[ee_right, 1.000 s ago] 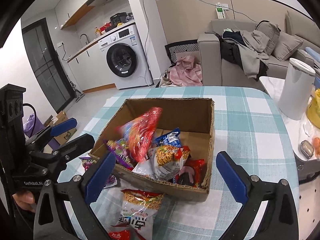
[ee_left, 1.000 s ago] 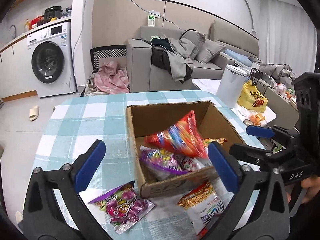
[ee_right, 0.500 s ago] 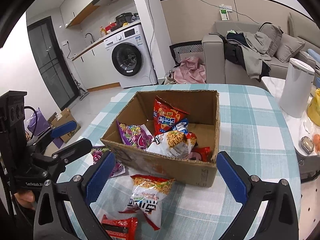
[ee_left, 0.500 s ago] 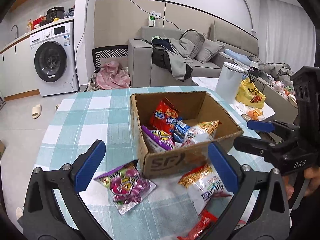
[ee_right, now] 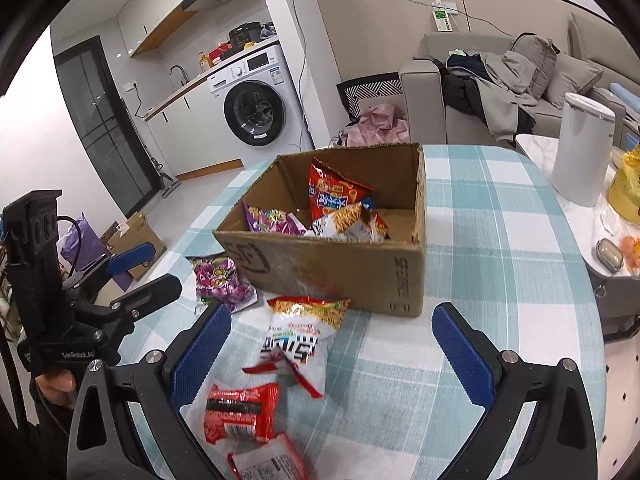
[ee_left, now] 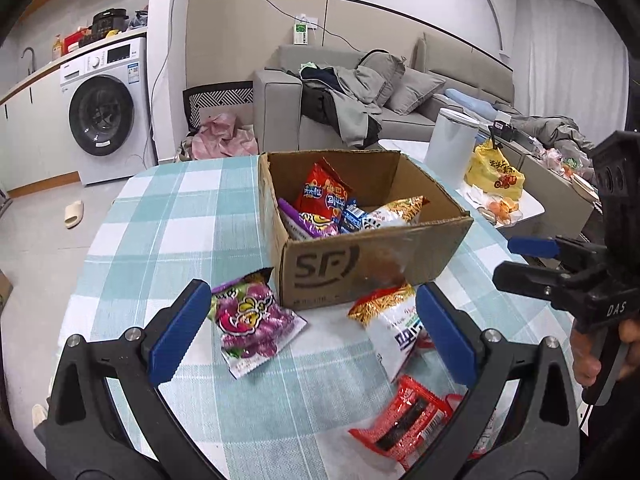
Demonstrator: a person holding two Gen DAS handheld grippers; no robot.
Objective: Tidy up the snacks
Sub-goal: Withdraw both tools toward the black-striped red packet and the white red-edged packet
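From the left wrist camera, the left claw hangs above the near part of the checked worktop with its blue-padded fingers spread wide and nothing between them. Below the gap lie three loose snacks: a purple candy bag just inside the left finger, a white noodle-snack bag beside the right finger, and a red packet nearer the camera. Beyond them sits the cardboard box, open-topped, holding a red chip bag that leans upright against a purple bag, a small blue packet and another white noodle bag. At the right edge the right claw shows from the side, gripped by a hand, its fingers apart. From the right wrist camera, the right claw is likewise wide and empty, over the white noodle-snack bag, which lies just in front of the cardboard box, its top edge at the box's front wall. The red packet lies nearer, by the left finger, with a white-and-red packet partly cut off at the bottom edge. The purple candy bag rests at the box's left front corner. The left claw shows at the left, its fingers apart. A white bin stands off the worktop to the right.
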